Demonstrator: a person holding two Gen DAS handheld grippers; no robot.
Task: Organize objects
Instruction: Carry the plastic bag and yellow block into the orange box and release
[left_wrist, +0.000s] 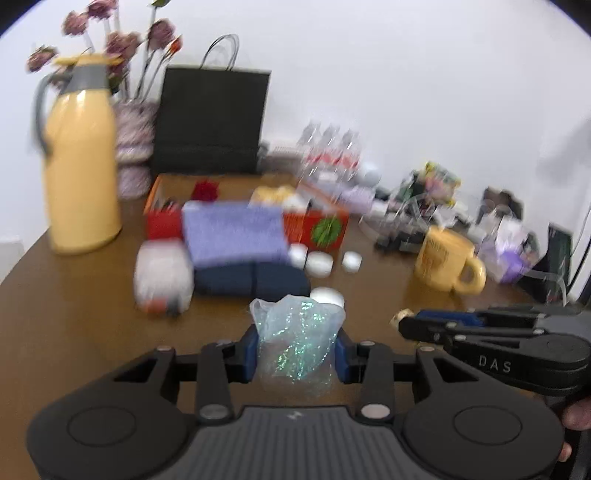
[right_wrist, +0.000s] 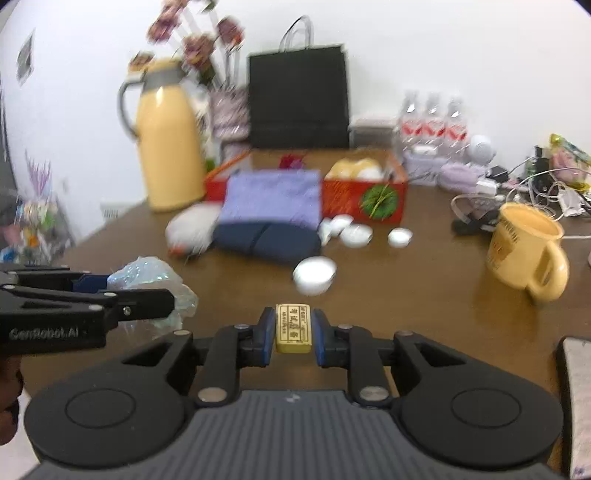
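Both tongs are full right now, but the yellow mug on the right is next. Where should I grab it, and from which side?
Judging from both views, take the yellow mug by its handle, coming from the near right. It stands upright with the handle turned toward the cameras, clear of the cable clutter behind it. The body looks too wide for the pads; the handle gives a narrow bar to pinch.

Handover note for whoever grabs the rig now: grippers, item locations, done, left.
Left gripper: shut on the glittery plastic bag.
Right gripper: shut on the small yellow eraser.
Both are near the table's front edge. The red box sits mid-table behind the purple cloth and navy pouch. White round lids lie loose beside it; the yellow mug stands to the right.
Done: both items gripped.
Left: place them, probably in the box, then gather the lids.
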